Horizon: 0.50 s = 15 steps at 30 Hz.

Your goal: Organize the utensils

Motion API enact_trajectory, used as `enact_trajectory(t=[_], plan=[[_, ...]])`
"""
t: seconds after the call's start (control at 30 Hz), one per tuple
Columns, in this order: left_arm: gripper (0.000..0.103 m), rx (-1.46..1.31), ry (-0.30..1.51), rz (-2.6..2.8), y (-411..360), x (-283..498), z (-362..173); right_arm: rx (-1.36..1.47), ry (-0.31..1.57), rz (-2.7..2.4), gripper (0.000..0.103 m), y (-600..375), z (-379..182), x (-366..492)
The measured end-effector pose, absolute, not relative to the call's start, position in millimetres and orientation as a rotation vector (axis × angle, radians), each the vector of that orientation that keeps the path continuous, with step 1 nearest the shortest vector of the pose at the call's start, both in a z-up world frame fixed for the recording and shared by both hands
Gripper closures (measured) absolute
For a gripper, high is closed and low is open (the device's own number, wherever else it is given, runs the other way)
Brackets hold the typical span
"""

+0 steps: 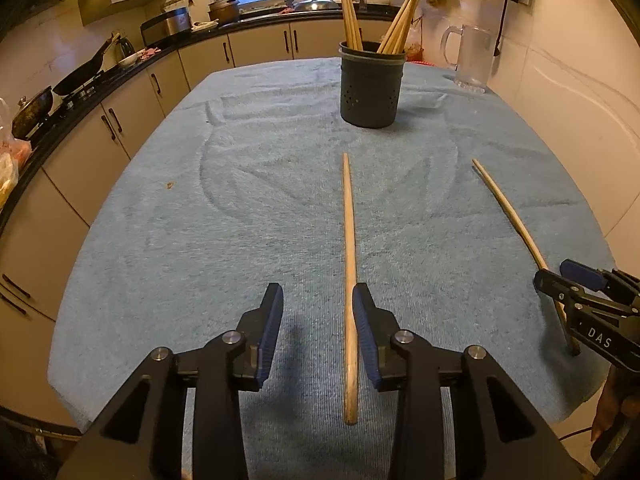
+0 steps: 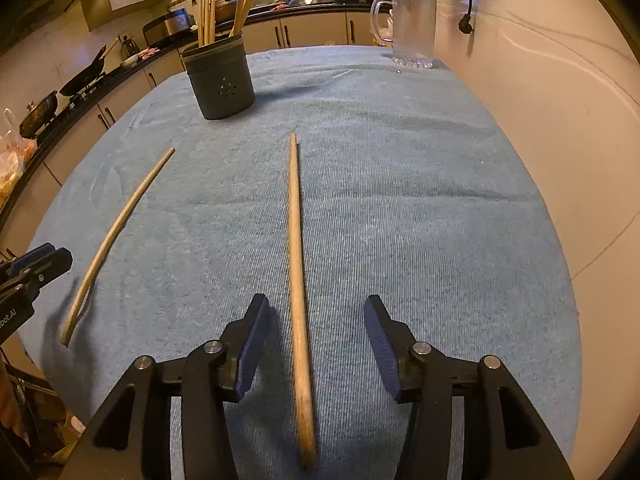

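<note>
Several wooden chopsticks standing in dark perforated cylindrical holder on blue towel-covered table, two long wooden chopsticks lying loose on cloth, left one between parted left gripper fingers, right one between wider-spread right gripper fingers, neither gripped.

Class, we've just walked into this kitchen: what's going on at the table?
A person holds a gripper in each hand over a blue towel covering the table. One wooden chopstick lies between the open fingers of the left gripper, the left chopstick, and another between those of the right gripper, the right chopstick. Neither is clamped. A dark utensil holder at the far end already holds several chopsticks, and a glass mug stands near the wall.
</note>
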<state>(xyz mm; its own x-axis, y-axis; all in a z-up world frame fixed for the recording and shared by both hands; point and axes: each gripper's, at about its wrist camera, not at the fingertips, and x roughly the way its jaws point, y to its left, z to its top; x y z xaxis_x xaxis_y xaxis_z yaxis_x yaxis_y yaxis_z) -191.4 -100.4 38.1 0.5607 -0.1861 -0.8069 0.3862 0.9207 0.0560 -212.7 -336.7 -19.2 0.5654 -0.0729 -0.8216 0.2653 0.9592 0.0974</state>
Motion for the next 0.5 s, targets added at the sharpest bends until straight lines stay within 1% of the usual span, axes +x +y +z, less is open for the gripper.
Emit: enact_trajectory(t=[0.27,0.4,0.5], plan=[[0.069,0.222,0.956,-0.349,-101,-169,40,0.186,0.964,-0.199,0.049,-339,-19,-199],[0.067,0.234,0.972,-0.368,-100,-149,50,0.156,1.037,-0.15,0.038,-341,-17,-178],[0.067,0.244,0.992,-0.392,-105,-133,53,0.129,1.074,-0.124,0.038,-342,-17,-163]])
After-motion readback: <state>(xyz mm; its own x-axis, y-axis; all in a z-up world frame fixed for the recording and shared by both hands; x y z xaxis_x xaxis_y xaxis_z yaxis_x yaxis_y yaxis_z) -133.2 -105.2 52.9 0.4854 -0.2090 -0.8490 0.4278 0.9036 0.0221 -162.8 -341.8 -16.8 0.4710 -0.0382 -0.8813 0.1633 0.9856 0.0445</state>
